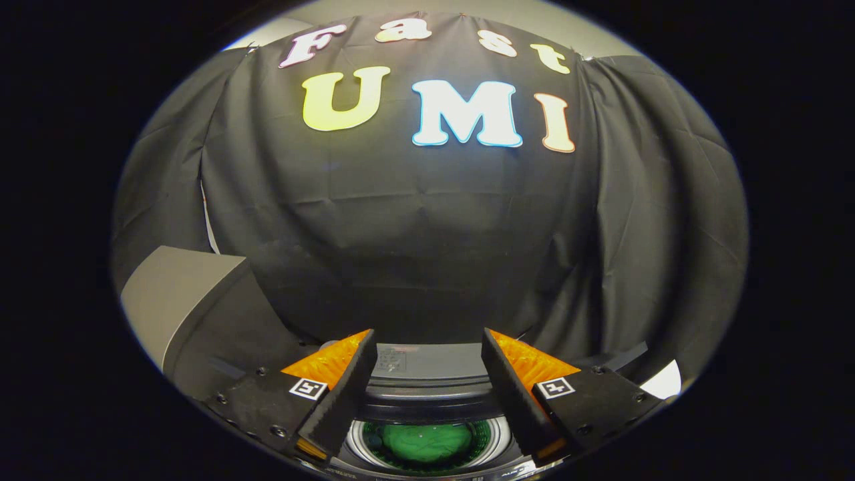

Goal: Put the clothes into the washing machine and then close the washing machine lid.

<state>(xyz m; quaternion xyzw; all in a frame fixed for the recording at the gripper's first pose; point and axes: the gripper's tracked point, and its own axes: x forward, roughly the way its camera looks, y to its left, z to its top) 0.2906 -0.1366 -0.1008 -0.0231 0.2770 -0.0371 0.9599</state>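
The gripper (427,374) hangs above the washing machine (427,374) with its jaws spread wide and nothing between them. Below and between the fingers, the round drum opening (357,444) shows, and a green garment (427,442) lies bunched inside it. The raised lid (194,307) stands tilted off beside the left finger, leaving the opening unobstructed. The black cloth wall (414,254) hangs just beyond the machine

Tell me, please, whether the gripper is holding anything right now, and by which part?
Nothing is held: the gripper is open with a bare gap between its fingers, above the washing machine, whose drum contains something green.
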